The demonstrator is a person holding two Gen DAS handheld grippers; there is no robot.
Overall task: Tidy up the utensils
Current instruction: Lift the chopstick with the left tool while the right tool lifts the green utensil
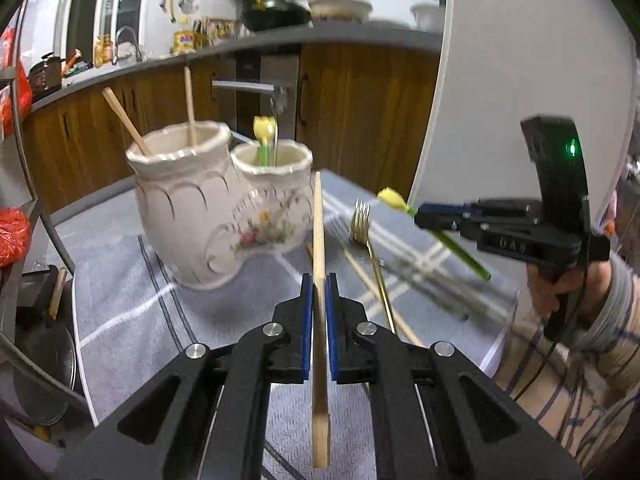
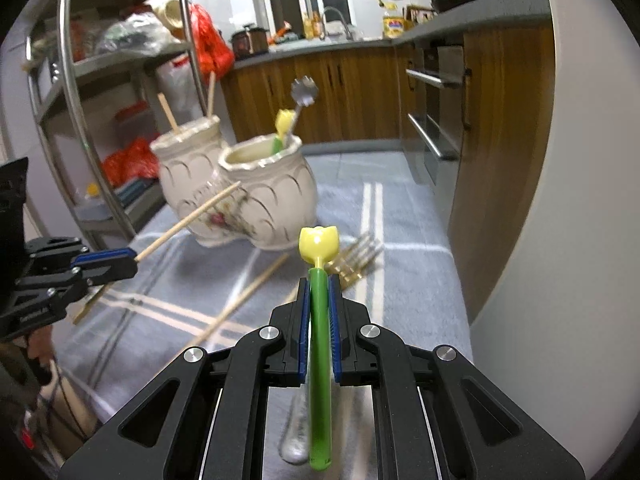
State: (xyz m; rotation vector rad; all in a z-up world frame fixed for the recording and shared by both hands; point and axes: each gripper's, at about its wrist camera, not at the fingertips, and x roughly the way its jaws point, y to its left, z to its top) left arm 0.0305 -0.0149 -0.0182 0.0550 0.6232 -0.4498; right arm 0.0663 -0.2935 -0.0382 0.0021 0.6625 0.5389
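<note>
My left gripper (image 1: pixel 319 286) is shut on a wooden chopstick (image 1: pixel 319 224) that points at the cream double-pot utensil holder (image 1: pixel 208 216). The holder's larger pot carries two chopsticks (image 1: pixel 189 100); its smaller pot holds a tulip-topped green utensil (image 1: pixel 264 132) and a metal one. My right gripper (image 2: pixel 319 286) is shut on another green-handled utensil with a yellow tulip end (image 2: pixel 319 242), above the cloth. In the left wrist view that right gripper (image 1: pixel 420 216) hovers to the right; in the right wrist view the left gripper (image 2: pixel 134 260) sits at the left.
A gold fork (image 1: pixel 362 224) and loose chopsticks (image 2: pixel 240 300) lie on the grey striped cloth (image 1: pixel 128 280) in front of the holder. A metal shelf rack (image 2: pixel 80 80) stands left of the table. Wooden kitchen cabinets (image 1: pixel 360 92) run behind. A white curved panel (image 2: pixel 580 200) rises at the right.
</note>
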